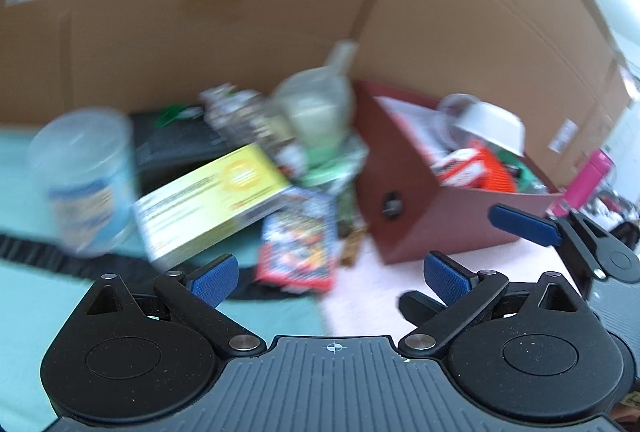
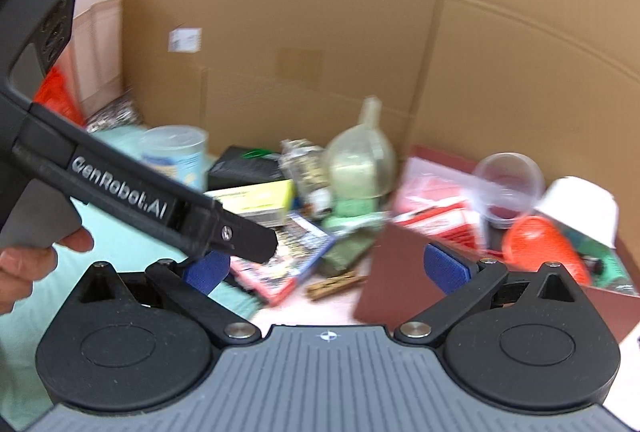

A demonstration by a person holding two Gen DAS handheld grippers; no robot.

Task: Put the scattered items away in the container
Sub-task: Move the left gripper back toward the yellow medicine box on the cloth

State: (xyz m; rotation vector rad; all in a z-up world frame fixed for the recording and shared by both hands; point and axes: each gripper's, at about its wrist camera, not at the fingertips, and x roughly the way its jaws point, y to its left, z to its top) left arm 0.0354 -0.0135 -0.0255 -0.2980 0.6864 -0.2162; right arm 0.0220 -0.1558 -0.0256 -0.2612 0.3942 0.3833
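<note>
Things lie in a pile left of the red box (image 1: 404, 192): a clear tub (image 1: 86, 172), then a stiff, light yellow carton (image 1: 212, 200) to grab by its long sides. Both the left gripper (image 1: 332, 276) and right gripper (image 2: 326, 268) have jaws wide apart, holding nothing.

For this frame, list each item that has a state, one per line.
Left hand-held gripper: open, empty.
Right hand-held gripper: open, empty.
Dark red box container: open-topped, partly filled.
White bowl: upturned in the container.
Clear plastic cup: tilted in the container.
Yellow cardboard box: flat, outside.
Clear lidded jar: upright, outside.
</note>
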